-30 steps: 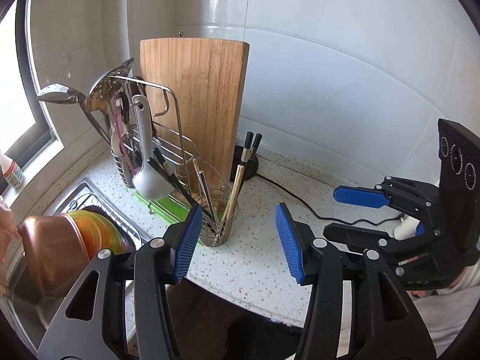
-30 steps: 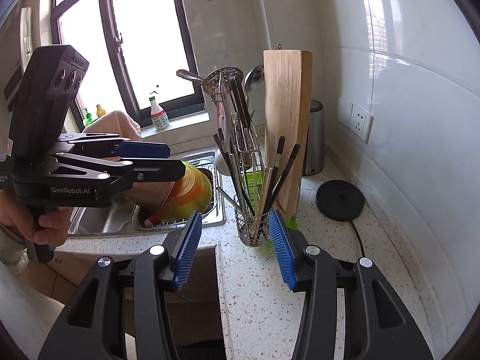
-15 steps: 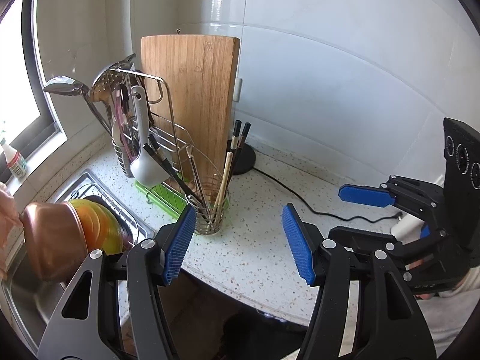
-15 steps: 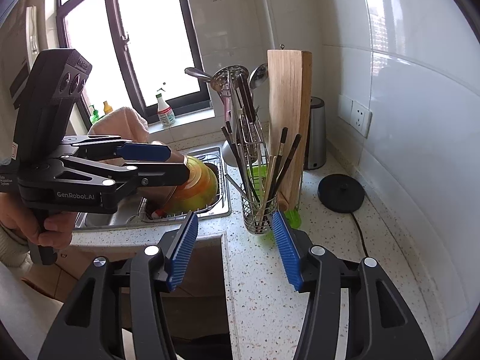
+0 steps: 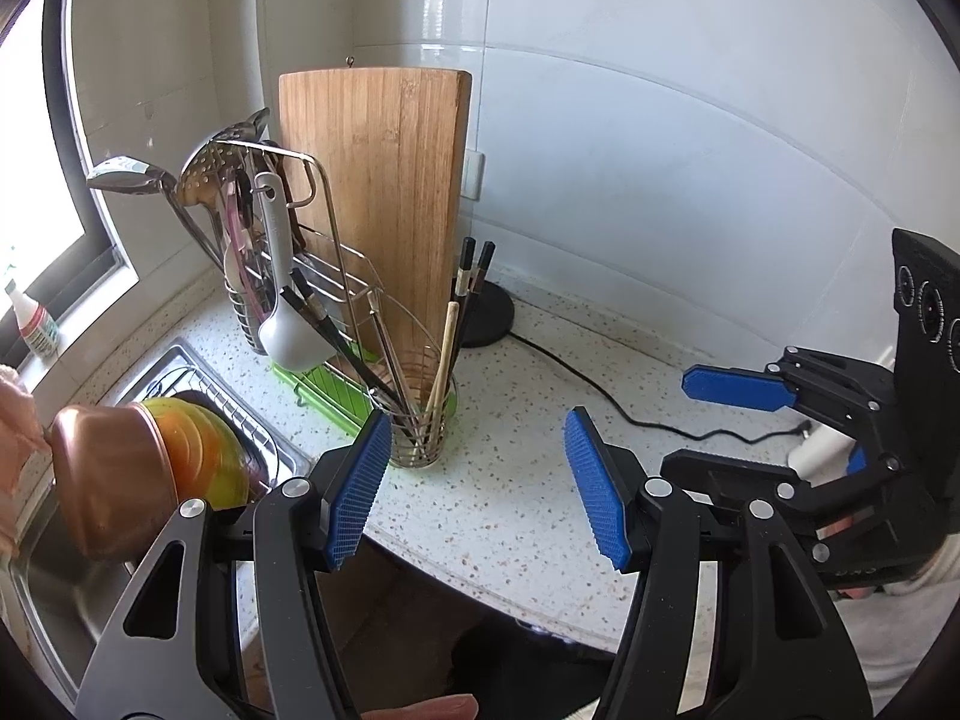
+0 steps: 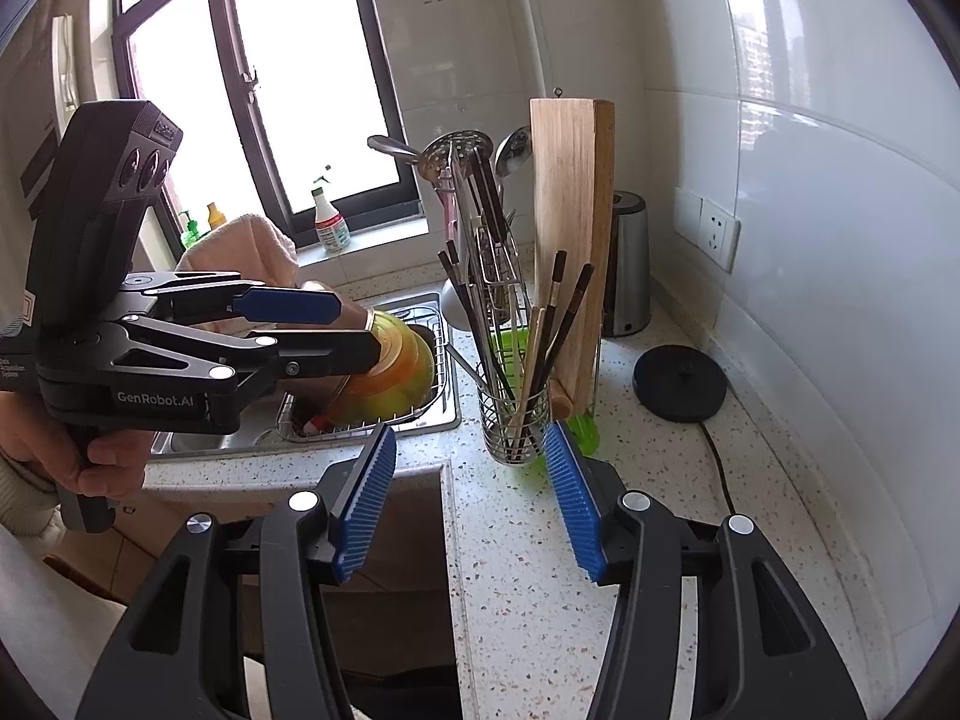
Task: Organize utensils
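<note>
Chopsticks (image 5: 447, 354): standing splayed in the wire cup (image 5: 420, 420) on the counter (image 5: 516, 480), near the cutting board (image 5: 372, 204). Left gripper (image 5: 474, 480): jaws hanging apart, holding nothing, just short of the cup. Right gripper (image 6: 474, 498): jaws likewise apart and holding nothing, facing the same cup. Ladles and strainer (image 5: 210, 162): hanging in the rack (image 5: 336, 276) beyond. Stage: fitting either sorting about to start or utensils already housed; no single move is being settled.

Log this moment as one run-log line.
left gripper: open, empty | right gripper: open, empty | chopsticks: upright in wire holder on counter | cutting board: behind holder
</note>
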Demonstrator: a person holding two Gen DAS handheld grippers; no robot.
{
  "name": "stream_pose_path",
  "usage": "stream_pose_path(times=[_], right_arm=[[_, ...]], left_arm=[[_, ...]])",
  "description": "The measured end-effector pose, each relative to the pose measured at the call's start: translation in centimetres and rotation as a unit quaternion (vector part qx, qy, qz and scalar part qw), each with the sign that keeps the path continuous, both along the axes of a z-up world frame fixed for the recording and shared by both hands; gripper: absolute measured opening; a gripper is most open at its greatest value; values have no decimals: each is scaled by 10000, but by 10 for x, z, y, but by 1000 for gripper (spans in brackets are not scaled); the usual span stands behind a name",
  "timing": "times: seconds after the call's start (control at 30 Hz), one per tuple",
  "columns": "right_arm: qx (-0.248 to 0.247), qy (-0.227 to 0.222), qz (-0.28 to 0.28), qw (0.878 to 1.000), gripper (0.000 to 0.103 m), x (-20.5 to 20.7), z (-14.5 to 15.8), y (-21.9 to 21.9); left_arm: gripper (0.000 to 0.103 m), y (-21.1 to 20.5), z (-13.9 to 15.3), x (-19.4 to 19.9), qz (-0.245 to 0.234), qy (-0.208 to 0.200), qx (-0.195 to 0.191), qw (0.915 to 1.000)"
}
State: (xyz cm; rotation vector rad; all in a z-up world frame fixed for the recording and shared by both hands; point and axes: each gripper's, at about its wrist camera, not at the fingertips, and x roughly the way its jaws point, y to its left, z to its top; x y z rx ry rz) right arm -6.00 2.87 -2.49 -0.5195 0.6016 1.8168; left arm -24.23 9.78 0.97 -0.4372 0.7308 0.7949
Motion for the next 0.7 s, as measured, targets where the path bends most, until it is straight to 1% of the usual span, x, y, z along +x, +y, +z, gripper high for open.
stream_pose_path(times=[0.33, 0.7], right_arm=[[-76, 102, -13, 9999, 50, 7, -3, 3], [-93, 146, -3, 9999, 50, 8, -5, 5]], left_arm=[[58, 2, -2, 2, -73, 0, -25, 10000], [58, 5, -1, 0, -33, -17, -14, 10000]])
